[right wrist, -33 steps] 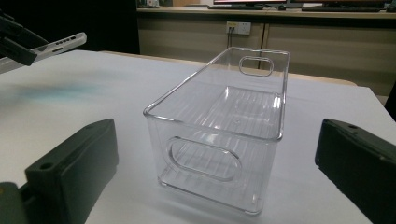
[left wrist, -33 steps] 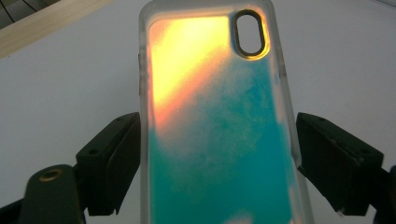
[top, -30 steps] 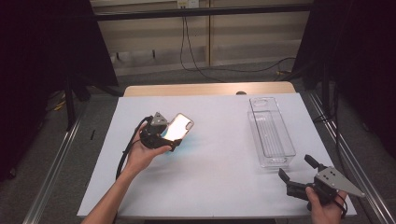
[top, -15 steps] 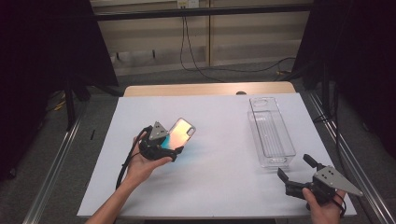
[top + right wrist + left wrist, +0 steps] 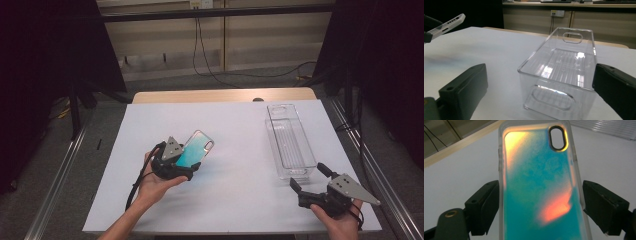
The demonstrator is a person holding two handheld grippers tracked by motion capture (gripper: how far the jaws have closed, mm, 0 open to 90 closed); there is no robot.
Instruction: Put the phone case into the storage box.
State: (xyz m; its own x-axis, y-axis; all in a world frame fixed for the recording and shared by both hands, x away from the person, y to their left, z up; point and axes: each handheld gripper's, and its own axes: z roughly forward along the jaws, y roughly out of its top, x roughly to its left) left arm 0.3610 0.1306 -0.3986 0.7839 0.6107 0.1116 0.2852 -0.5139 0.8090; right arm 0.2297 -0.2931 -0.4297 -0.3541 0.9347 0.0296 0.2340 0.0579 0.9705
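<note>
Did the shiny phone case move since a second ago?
Yes. The phone case, held in the left gripper, has slid toward the person, nearer the table's front edge.

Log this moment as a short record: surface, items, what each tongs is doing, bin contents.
surface: white table top
held item: phone case, teal with orange patches, camera cutout at its far end
left tongs: shut on the phone case, carrying it above the table
right tongs: open, nothing between the jaws, facing the near end of the bin
bin: clear plastic bin with handle cutouts, standing on the table's right side
bin contents: nothing inside
</note>
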